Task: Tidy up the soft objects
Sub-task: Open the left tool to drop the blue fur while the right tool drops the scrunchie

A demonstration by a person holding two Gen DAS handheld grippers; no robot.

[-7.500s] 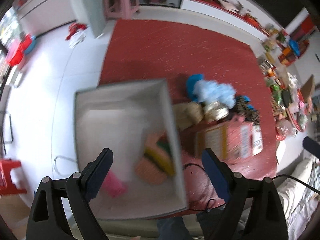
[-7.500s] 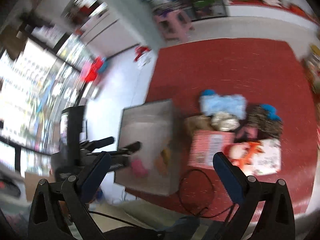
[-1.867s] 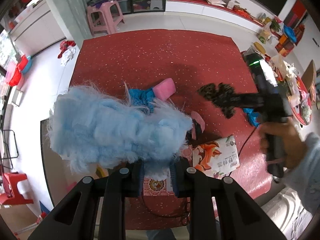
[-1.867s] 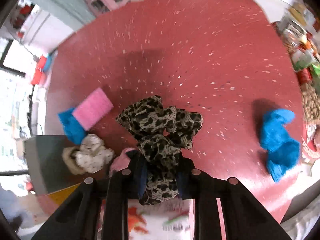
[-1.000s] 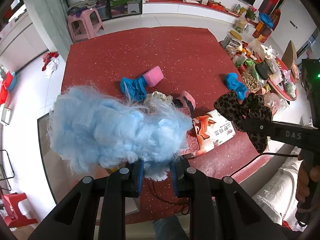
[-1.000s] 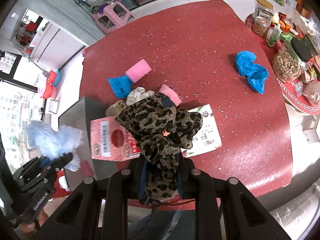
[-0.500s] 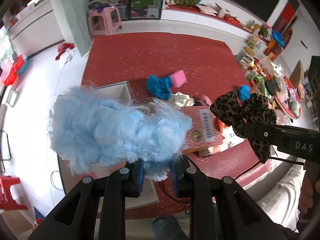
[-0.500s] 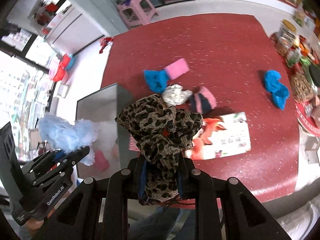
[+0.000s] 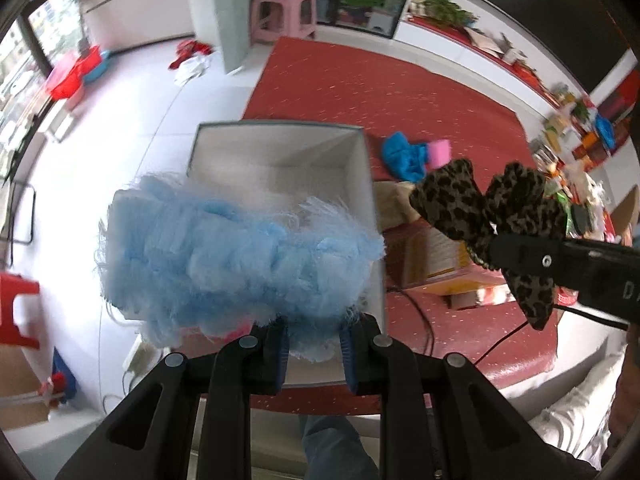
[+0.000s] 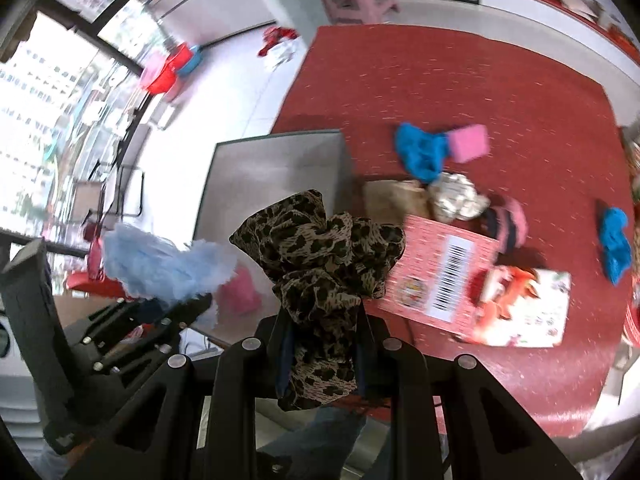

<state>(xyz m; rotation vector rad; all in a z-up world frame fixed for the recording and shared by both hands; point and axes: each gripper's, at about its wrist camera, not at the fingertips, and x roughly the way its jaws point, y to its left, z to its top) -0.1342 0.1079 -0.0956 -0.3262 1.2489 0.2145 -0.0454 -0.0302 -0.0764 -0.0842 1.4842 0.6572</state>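
My left gripper [image 9: 314,344] is shut on a fluffy light-blue soft piece [image 9: 236,256] and holds it above the open grey box [image 9: 362,168]. My right gripper [image 10: 322,344] is shut on a leopard-print scrunchie [image 10: 320,252], held above the box's near right edge; it also shows in the left wrist view [image 9: 480,208]. The grey box [image 10: 280,168] holds a pink soft item [image 10: 240,292]. On the red table [image 10: 460,80] lie a blue cloth [image 10: 420,152], a pink sponge [image 10: 470,142], a white-gold scrunchie [image 10: 456,196], a pink-and-navy item [image 10: 506,224] and another blue cloth [image 10: 616,244].
A red printed carton [image 10: 444,272] and a fox-print box [image 10: 520,312] lie right of the grey box, with a tan item [image 10: 394,200] behind. Jars and clutter [image 9: 572,136] line the table's right edge. A black cable [image 9: 424,320] crosses the near table. White floor lies to the left.
Both grippers have swung left with their loads. The blue fluffy piece now hangs over the box's inside, and the leopard scrunchie has come to the box's right edge.
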